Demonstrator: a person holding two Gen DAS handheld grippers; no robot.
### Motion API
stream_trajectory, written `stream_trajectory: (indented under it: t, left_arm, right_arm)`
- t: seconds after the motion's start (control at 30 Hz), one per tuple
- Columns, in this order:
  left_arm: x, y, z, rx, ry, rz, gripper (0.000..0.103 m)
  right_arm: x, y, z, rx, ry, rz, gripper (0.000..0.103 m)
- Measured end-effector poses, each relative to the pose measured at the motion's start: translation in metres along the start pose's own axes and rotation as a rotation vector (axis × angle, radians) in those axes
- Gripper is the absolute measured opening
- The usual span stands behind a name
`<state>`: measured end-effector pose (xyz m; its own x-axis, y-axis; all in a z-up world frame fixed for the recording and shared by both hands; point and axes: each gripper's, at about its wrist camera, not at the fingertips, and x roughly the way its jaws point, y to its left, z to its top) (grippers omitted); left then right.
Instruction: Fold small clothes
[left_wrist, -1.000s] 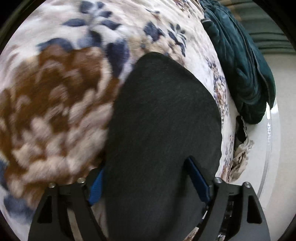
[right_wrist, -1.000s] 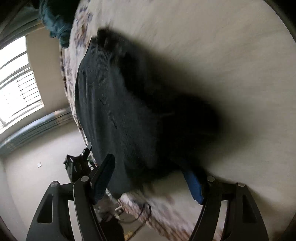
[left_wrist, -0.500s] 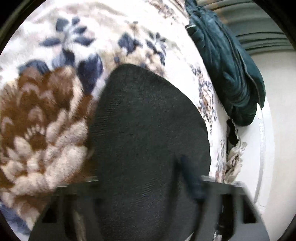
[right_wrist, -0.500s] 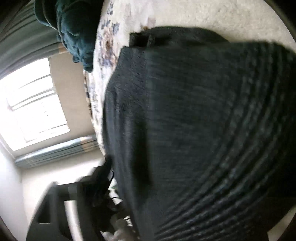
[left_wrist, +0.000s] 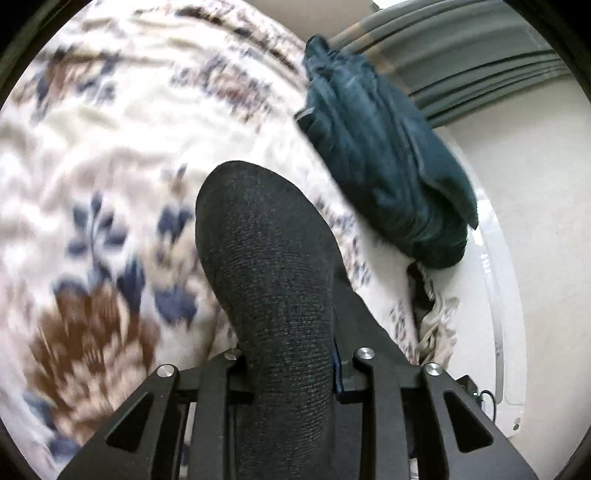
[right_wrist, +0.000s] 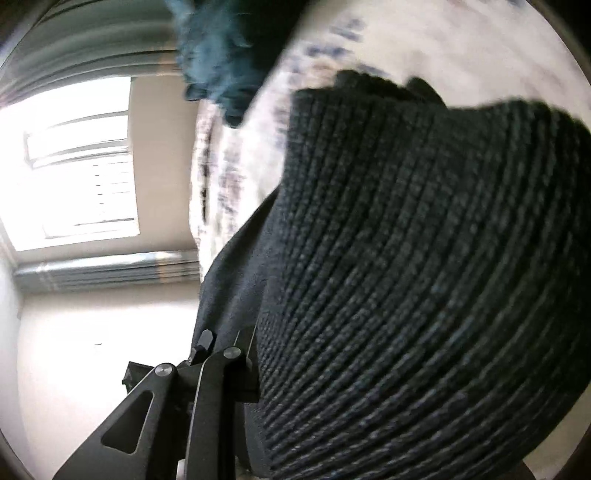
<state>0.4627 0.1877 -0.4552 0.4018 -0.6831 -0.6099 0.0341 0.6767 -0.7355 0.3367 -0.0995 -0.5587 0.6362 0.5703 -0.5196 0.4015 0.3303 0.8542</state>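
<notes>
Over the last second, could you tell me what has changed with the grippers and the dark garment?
Both jaws have just been closing on the dark knit garment: the left gripper and right gripper now pinch it and have lifted it off the floral blanket. The teal garment stayed at the blanket's edge.

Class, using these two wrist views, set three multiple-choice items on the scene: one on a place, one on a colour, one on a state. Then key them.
1. Where does the teal garment lie?
A. at the floral blanket's edge
B. on the floor
C. in a gripper

2. What colour is the knit sock?
A. red
B. dark grey
C. yellow

3. How is the left gripper?
A. wide open, empty
B. out of view
C. closed on the sock

Key: 1 A, it rests by the blanket's edge. 2 B, the knit is charcoal. 3 C, both fingers pinch the sock.
</notes>
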Motion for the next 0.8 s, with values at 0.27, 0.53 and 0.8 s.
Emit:
stream_trajectory:
  t: [0.27, 0.53, 0.8]
  left_arm:
    - [0.006, -0.007, 0.12, 0.096, -0.055, -0.005, 0.022]
    - [0.072, 0.035, 0.229, 0.162, 0.008, 0.033, 0.022]
    - [0.142, 0.118, 0.238, 0.033, 0.179, 0.197, 0.034]
  right_arm:
    - [0.077, 0.097, 0.056, -0.113, -0.051, 0.06, 0.023]
    - [0.194, 0.131, 0.138, -0.143, -0.101, 0.064, 0.023]
    - [0.275, 0.108, 0.154, -0.125, -0.016, -0.098, 0.028]
